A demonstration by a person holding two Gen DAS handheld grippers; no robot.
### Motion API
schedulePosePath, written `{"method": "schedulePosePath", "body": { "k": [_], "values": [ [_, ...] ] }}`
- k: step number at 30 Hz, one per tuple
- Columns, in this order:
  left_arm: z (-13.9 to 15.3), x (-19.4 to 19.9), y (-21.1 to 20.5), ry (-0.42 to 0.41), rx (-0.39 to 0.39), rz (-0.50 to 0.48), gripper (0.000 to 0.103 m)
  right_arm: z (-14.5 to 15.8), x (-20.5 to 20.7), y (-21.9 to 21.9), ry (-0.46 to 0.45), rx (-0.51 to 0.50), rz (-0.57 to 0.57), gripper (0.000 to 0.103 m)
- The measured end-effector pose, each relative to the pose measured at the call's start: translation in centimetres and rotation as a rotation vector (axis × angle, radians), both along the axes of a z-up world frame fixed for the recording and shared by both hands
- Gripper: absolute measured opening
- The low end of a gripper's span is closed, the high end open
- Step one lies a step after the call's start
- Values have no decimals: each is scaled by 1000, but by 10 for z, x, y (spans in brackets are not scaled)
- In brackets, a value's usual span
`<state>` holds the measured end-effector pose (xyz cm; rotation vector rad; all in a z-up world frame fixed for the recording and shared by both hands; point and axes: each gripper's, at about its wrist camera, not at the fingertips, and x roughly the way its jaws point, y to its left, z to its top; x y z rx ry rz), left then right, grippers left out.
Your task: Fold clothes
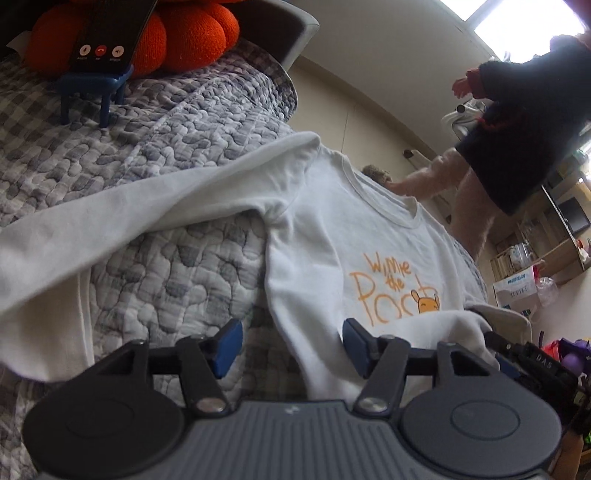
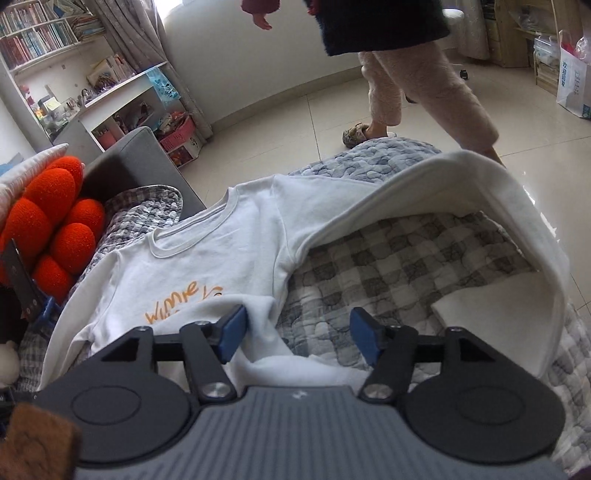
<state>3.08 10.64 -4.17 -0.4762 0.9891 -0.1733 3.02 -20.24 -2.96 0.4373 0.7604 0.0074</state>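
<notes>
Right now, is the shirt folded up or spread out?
Mostly spread: the shirt lies chest-up, sleeves out, only its bottom hem flipped over the print.

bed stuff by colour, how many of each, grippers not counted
white: 1, the sweatshirt
orange: 1, the lobed cushion
grey check: 1, the quilt
black: 1, the phone
blue: 1, the little stand under the phone
total: 5

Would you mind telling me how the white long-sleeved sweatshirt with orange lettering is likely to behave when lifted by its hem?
The white long-sleeved sweatshirt with orange lettering will probably flop and drape: its sleeve already curls limply over the quilt. It looks fairly light. It will likely bunch, as the hem has folded over near the right gripper.
</notes>
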Motion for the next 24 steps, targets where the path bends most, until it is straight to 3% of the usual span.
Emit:
{"method": "schedulePosePath", "body": {
  "k": [6, 10, 16, 22, 24],
  "values": [
    [-5, -17, -13, 71, -7, -146, 64, 2, -14, -11, 2, -6, 1, 71],
    [-6, -29, -32, 77, 34, -255, 64, 5, -19, -16, 4, 18, -6, 71],
    [-13, -44, -60, 88, 61, -379, 63, 8, -31, -25, 13, -29, -14, 71],
    [-15, -55, -79, 58, 151, -414, 58, 3, -38, -33, 40, -32, 20, 71],
    [-15, -56, -82, 53, 161, -401, 49, 2, -39, -35, 51, -37, 28, 71]
  ]
}}
